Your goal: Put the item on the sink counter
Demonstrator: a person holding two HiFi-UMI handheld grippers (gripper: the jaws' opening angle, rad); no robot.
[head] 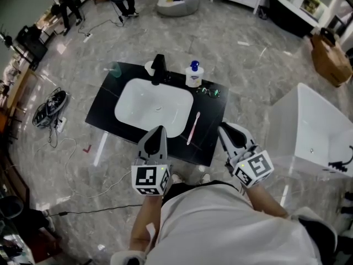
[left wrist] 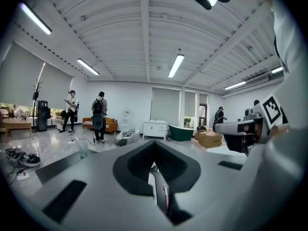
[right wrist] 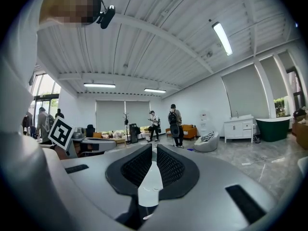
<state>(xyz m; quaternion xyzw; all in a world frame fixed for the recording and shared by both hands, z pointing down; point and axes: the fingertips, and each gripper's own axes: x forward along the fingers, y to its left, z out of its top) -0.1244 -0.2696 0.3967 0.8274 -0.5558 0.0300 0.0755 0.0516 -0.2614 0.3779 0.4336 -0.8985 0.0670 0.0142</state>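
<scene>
Toothbrush (head: 193,127): one, pink, slim, flat on black counter (head: 105,108) beside white basin (head: 149,105). One bottle (head: 193,75), one faucet (head: 158,69). Left gripper (head: 160,129), right gripper (head: 223,128): jaws closed, empty.

The black sink counter (head: 105,112) carries a faucet (head: 159,69), a soap bottle (head: 193,74), glasses (head: 208,91) and a pink toothbrush (head: 194,127).

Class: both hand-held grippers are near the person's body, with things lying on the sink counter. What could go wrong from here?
The pink toothbrush lies on the narrow strip beside the basin; a nudge might roll it in. The soap bottle stands upright next to the glasses, so reaching for either could topple it.
</scene>
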